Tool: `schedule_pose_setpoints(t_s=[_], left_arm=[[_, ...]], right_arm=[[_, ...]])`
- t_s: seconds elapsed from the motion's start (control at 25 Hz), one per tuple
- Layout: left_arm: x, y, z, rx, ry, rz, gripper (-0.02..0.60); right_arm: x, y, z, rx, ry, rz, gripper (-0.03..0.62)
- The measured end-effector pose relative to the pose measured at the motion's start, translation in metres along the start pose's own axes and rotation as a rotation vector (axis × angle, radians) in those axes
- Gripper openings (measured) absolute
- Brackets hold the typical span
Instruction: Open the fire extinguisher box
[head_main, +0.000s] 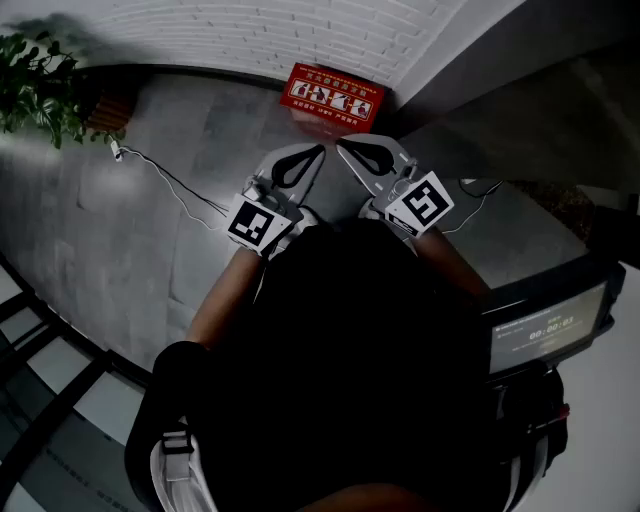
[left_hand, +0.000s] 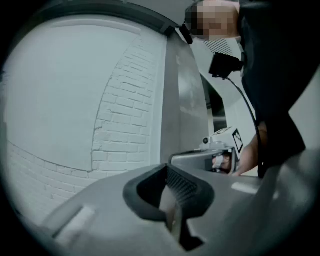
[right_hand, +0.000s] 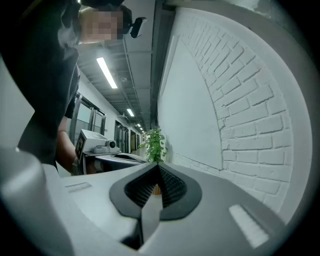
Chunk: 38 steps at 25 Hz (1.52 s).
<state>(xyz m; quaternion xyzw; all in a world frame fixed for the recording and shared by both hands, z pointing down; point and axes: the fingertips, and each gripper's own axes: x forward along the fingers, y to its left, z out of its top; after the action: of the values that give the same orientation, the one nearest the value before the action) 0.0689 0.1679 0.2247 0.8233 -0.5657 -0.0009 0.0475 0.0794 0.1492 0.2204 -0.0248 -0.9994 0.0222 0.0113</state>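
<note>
The red fire extinguisher box (head_main: 333, 95) stands on the grey floor against the white brick wall (head_main: 300, 30), lid closed, printed pictures on top. Both grippers are held up close to the person's chest, well short of the box and pointing toward it. The left gripper (head_main: 300, 158) is shut with nothing in it; its own view shows its dark pads (left_hand: 167, 172) meeting against the brick wall. The right gripper (head_main: 360, 152) is shut and empty too, its pads (right_hand: 158, 167) together. Neither gripper view shows the box.
A potted plant (head_main: 40, 85) stands at the far left by the wall, also visible as the plant (right_hand: 155, 145) down the corridor. A white cable (head_main: 170, 180) runs across the floor. A dark device with a lit screen (head_main: 545, 330) hangs at the person's right.
</note>
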Motion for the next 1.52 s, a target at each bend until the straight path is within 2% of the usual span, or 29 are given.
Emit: schedule_pose_setpoints(t_s=[0.28, 0.44, 0.72, 0.88, 0.96, 1.08, 1.24, 1.52], left_arm=[[-0.026, 0.023, -0.001, -0.009, -0.01, -0.022, 0.0], [-0.04, 0.039, -0.004, 0.005, -0.042, -0.031, 0.0], [-0.043, 0.059, -0.007, -0.023, -0.013, -0.039, 0.0], [-0.028, 0.072, -0.011, -0.022, -0.006, -0.035, 0.0], [-0.016, 0.081, -0.014, -0.001, -0.015, -0.031, 0.0], [0.007, 0.091, -0.019, 0.021, 0.013, -0.032, 0.0], [0.037, 0.102, -0.014, 0.049, 0.034, -0.04, 0.0], [0.074, 0.111, -0.007, 0.037, 0.083, -0.063, 0.0]], right_arm=[[0.031, 0.01, -0.003, 0.03, 0.008, -0.045, 0.005], [0.05, 0.016, -0.006, 0.04, 0.013, -0.072, 0.005], [0.075, 0.02, -0.006, 0.045, 0.025, -0.064, 0.005], [0.078, -0.001, -0.012, 0.038, 0.019, -0.065, 0.005], [0.08, -0.015, -0.015, 0.045, 0.011, -0.067, 0.005], [0.083, -0.042, -0.02, 0.061, -0.014, -0.064, 0.005], [0.087, -0.075, -0.009, 0.055, -0.047, -0.052, 0.005], [0.087, -0.114, -0.01, 0.093, -0.058, -0.069, 0.005]])
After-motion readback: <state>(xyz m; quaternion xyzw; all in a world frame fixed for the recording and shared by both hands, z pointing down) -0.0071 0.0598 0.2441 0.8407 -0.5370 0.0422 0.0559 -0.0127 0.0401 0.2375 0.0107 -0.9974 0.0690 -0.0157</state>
